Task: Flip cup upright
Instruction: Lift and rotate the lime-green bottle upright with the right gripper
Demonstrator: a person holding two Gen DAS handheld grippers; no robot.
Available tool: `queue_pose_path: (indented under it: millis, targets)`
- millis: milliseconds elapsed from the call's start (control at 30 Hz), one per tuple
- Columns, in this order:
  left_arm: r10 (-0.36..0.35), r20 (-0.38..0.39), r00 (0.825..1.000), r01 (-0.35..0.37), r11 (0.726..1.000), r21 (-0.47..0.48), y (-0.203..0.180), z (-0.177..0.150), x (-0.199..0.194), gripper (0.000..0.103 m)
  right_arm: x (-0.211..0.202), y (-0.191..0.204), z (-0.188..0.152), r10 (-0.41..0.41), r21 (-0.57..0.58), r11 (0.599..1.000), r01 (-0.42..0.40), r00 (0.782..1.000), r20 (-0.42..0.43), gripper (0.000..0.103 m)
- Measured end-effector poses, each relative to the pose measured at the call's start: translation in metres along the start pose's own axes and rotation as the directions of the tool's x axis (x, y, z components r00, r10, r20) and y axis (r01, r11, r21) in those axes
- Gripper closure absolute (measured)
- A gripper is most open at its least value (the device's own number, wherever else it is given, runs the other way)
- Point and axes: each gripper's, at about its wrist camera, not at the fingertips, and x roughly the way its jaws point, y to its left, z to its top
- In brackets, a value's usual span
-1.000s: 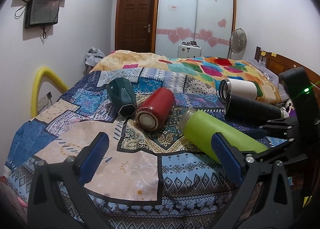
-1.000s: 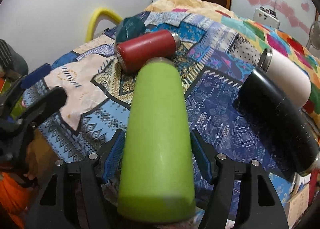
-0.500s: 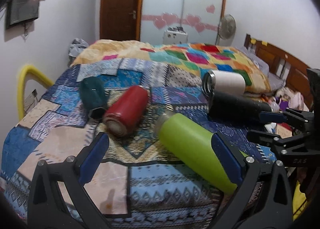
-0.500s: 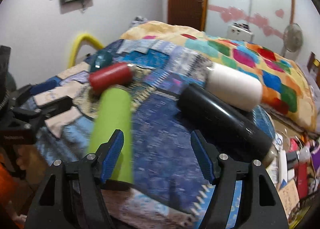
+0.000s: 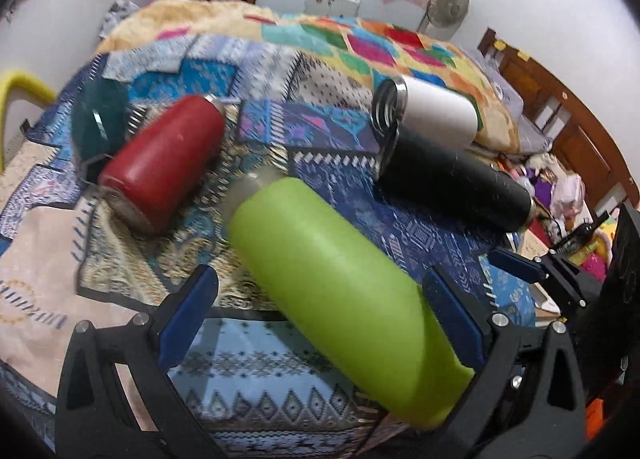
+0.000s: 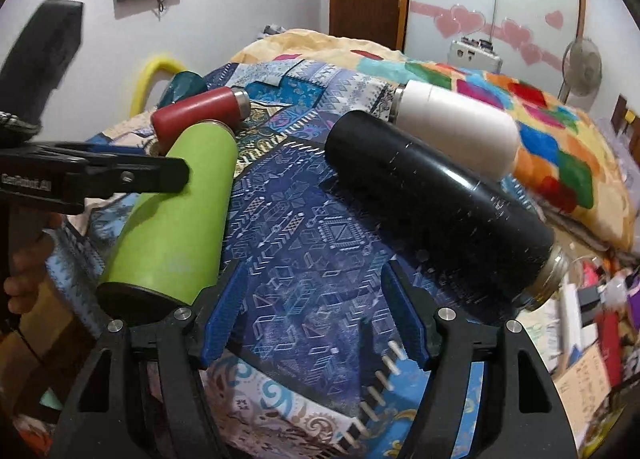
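A lime green cup (image 5: 340, 291) lies on its side on the patterned bedspread, its base toward me. My left gripper (image 5: 320, 311) is open, its blue pads on either side of the green cup, apart from it. In the right wrist view the green cup (image 6: 176, 219) lies at the left, with the left gripper's finger across it. My right gripper (image 6: 316, 323) is open and empty over bare blue bedspread, between the green cup and a black cup (image 6: 436, 195).
A red cup (image 5: 160, 159), a dark teal cup (image 5: 98, 119), a white cup (image 5: 432, 111) and the black cup (image 5: 452, 179) all lie on their sides on the bed. A wooden headboard (image 5: 560, 119) is at the right. Clutter lies off the bed's right edge (image 6: 592, 319).
My right gripper has left the green cup and swung right over the bare bedspread. My left gripper has moved in so that its pads straddle the green cup.
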Motion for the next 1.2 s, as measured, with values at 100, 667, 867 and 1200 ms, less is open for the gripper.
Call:
queue_pose_path:
  millis: [100, 667, 867, 1200]
  targets:
    - [0.038, -0.026, 0.999, -0.037, 0.998, 0.053, -0.01, 0.0, 0.01, 0.0, 0.001, 0.003, -0.003, 0.04, 0.02, 0.999, -0.04, 0.999, 0.004, 0.037]
    - [0.13, -0.081, 0.988, -0.105, 0.96, 0.259, -0.038, 0.015, 0.027, 0.021, -0.018, -0.007, -0.014, 0.039, 0.079, 0.996, -0.044, 0.997, 0.074, 0.037]
    - [0.18, -0.115, 0.977, -0.134, 0.936, 0.327, -0.051, 0.019, 0.036, 0.019, -0.036, -0.024, -0.013, -0.003, 0.137, 0.99, -0.018, 0.988, 0.156, 0.037]
    - [0.15, -0.264, 0.953, -0.076, 0.96, 0.27, -0.044, 0.036, 0.068, 0.024, -0.034, -0.038, -0.011, 0.001, 0.202, 0.979, -0.041, 0.982, 0.19, 0.037]
